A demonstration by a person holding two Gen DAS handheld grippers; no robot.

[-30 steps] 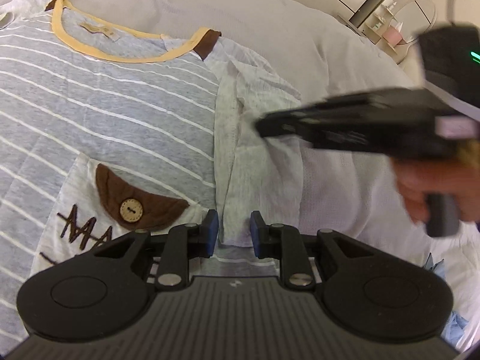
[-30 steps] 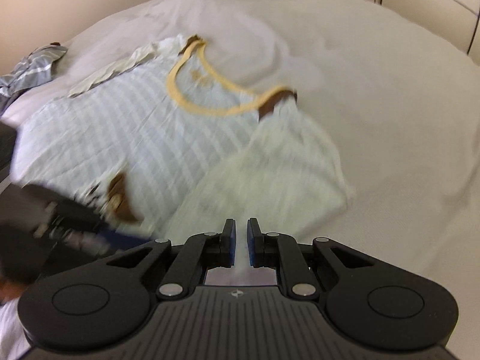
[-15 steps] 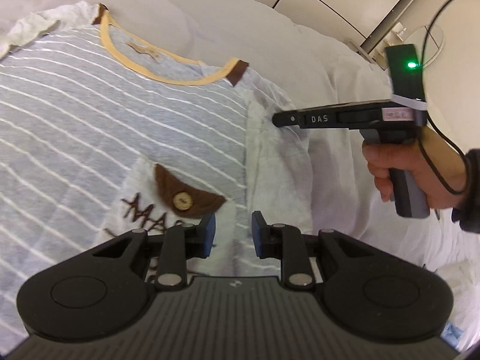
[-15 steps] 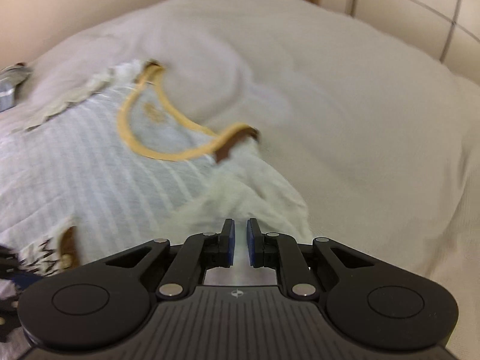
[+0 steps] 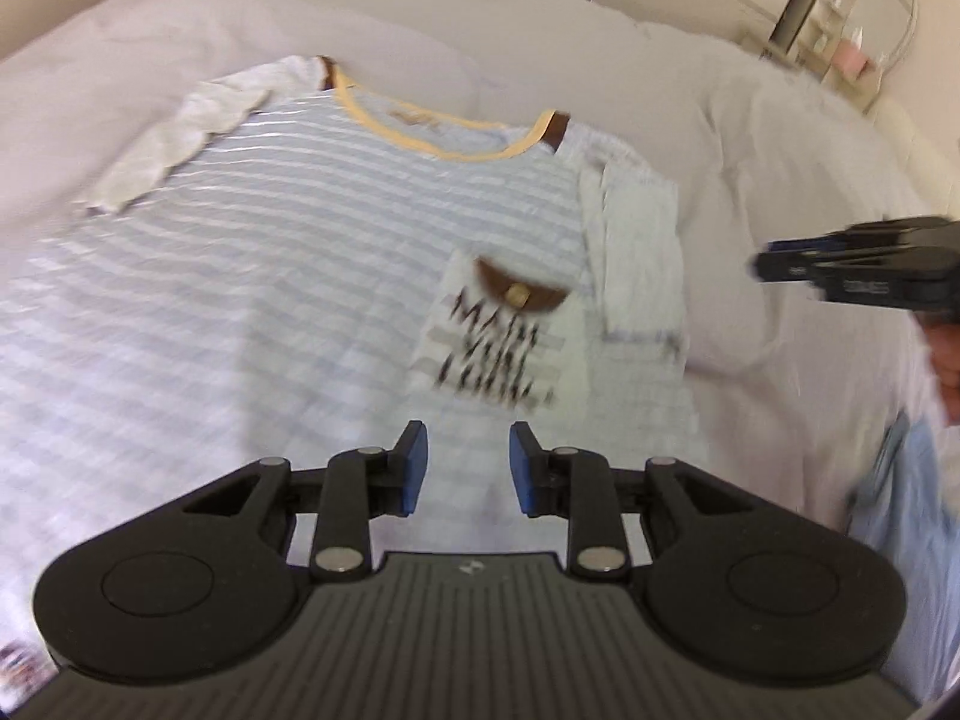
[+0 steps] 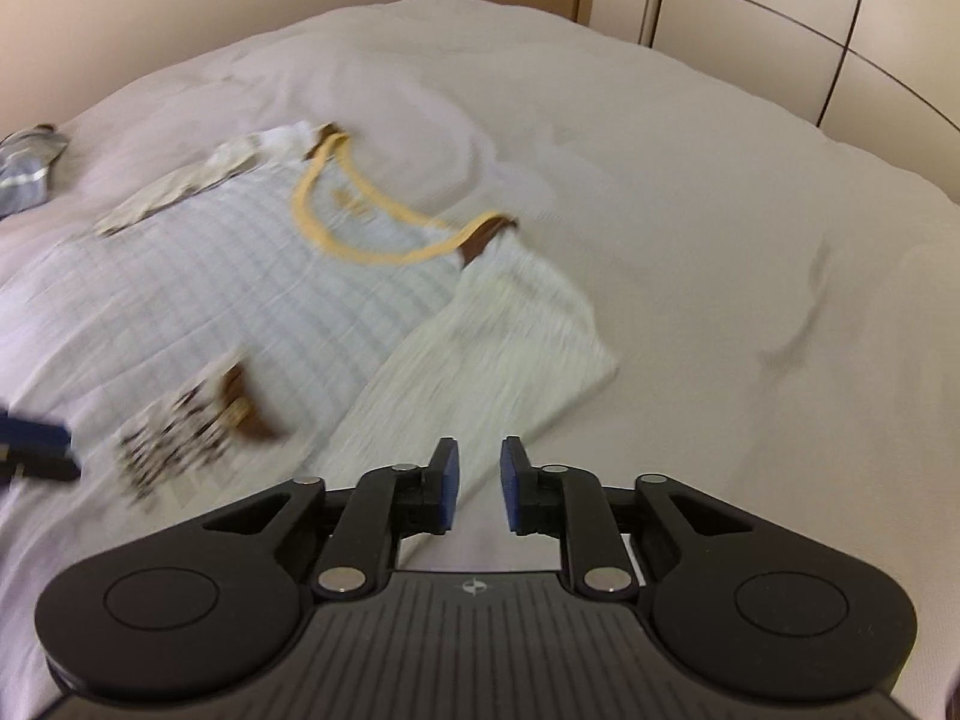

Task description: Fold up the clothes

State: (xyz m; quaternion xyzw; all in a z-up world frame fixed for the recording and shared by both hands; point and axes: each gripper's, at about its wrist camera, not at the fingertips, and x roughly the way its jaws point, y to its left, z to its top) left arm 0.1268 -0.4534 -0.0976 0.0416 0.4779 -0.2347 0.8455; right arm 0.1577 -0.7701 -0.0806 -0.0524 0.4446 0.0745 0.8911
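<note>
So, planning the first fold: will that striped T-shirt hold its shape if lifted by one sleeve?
Probably not. The striped T-shirt lies flat and thin on the bed, so it likely drapes limply. Its sleeve is already creased, suggesting soft, light fabric.

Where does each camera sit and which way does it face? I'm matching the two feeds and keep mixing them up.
Left wrist: sits on the left tongs, looking forward over the striped shirt toward its yellow collar; its own open fingers show, with the right tongs at the right edge.
Right wrist: sits on the right tongs, facing the shirt's white sleeve and the bed; its open fingers show.
Shared: shirt, collar, chest pocket, bed.
</note>
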